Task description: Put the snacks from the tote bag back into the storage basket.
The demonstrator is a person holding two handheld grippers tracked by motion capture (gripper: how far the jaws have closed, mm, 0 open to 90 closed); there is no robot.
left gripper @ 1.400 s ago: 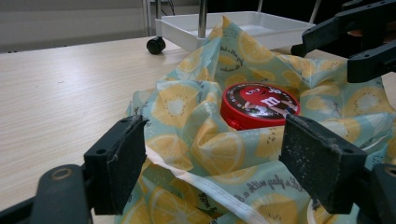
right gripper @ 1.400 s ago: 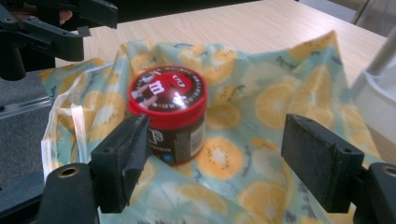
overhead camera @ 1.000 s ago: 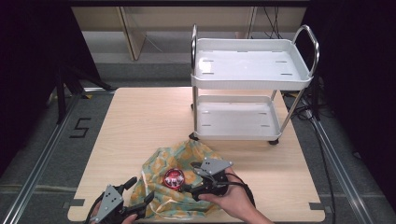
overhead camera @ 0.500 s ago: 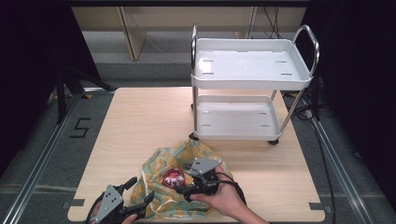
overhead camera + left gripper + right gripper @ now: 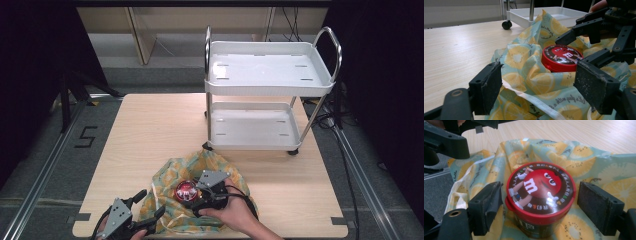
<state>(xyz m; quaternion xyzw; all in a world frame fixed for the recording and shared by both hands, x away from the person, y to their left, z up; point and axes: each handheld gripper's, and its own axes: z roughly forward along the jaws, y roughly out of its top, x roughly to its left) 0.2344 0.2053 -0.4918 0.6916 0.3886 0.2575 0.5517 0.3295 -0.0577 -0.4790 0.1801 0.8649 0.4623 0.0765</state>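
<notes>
While the white two-shelf metal trolley point(image 5: 270, 80) stands bare at the wooden table's point(image 5: 150, 135) far side, the lemon-print fabric bag point(image 5: 175, 175) near the front edge cradles a red-lidded round M&M's tub point(image 5: 540, 195). The right gripper point(image 5: 540, 207) straddles it, jaws wide, not touching. The left gripper point(image 5: 544, 82) gapes beside the bag.

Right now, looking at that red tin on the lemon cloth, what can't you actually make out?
- Red tin: its base, in the right gripper view, hidden by folds of the lemon cloth.
- Tin's lid lettering: too small to read in the high view.
- Left gripper: its handle and the hand holding it are cut off by the bottom edge of the high view.
- Cart: its far wheels sit behind the lower tray.
</notes>
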